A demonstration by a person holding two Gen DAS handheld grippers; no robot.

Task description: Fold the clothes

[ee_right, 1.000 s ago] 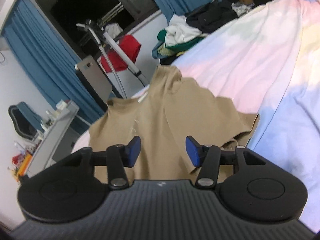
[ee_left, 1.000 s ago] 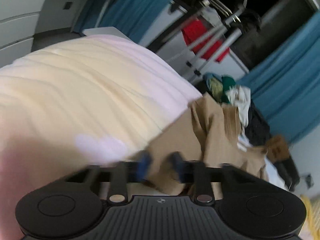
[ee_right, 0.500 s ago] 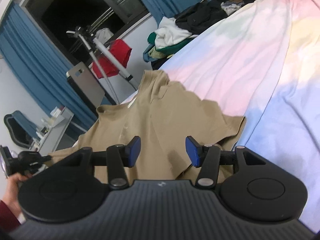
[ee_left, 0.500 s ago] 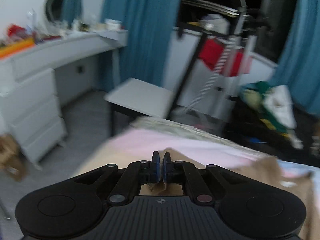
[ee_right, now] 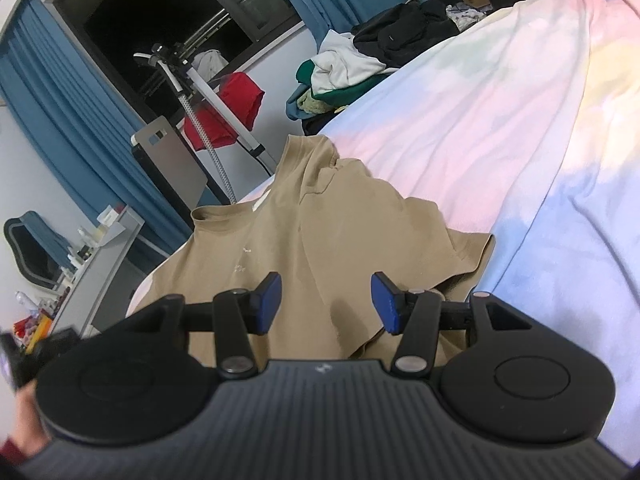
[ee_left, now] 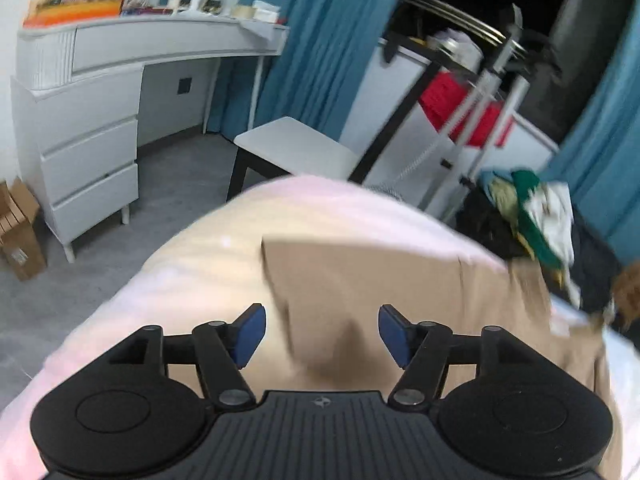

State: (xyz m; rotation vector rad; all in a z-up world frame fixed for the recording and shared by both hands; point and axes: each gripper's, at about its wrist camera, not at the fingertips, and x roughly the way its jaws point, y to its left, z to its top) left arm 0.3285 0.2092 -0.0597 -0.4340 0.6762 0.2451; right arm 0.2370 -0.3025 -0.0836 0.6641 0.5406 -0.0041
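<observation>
The tan shirt lies spread on the bed, partly crumpled at one side. The left gripper is opening its fingers with nothing between them; the right gripper has its fingers apart, empty. The crumpled sleeve may give a crooked fold if it is not flattened.

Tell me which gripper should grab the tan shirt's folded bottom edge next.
Right, probably. The right gripper is open and hangs right above the tan shirt, at its doubled-over hem. The left gripper is opening with nothing between its pads, over the shirt's other side.
</observation>
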